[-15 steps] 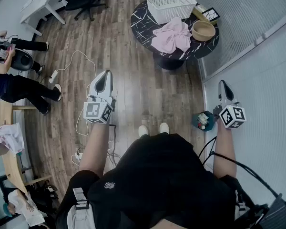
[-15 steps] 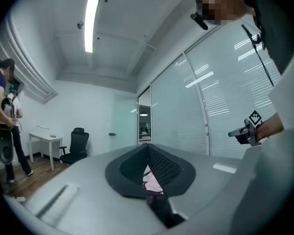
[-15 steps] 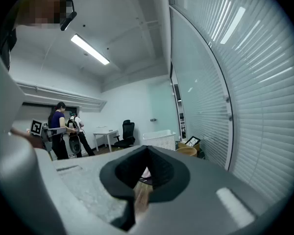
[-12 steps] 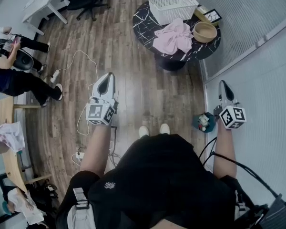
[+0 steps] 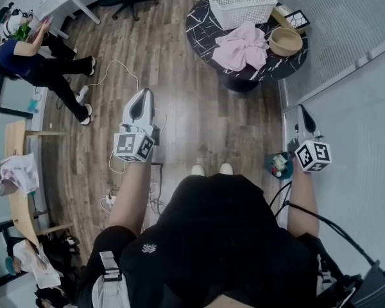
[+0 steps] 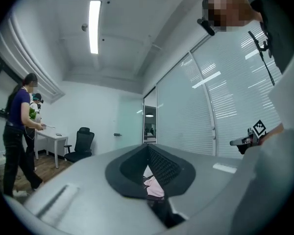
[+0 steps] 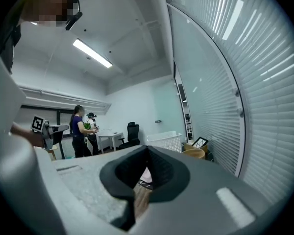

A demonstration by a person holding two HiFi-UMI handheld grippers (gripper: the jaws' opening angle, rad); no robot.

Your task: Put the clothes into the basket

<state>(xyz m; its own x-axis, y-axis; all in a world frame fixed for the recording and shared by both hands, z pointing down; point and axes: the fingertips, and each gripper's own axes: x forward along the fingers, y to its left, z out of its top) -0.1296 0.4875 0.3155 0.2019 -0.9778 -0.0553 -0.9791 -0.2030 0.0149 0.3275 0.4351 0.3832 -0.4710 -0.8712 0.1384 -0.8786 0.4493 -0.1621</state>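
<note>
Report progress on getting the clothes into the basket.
Done: nothing; the basket looks empty. In hand: nothing; the left gripper and right gripper are both shut, empty, well short of the table. Remaining: the pink clothes lie heaped on the table beside the basket, to be grasped and dropped in.

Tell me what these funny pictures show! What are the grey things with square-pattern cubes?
A person stands holding a grabbing tool in each hand: the left gripper and the right gripper. One picture comes from a camera on the person's head, looking down. The other two come from cameras riding on each tool, looking along its jaws. Both tools are shut and hold nothing. Ahead, a round table carries a white basket, pink clothes and a bowl.
</note>
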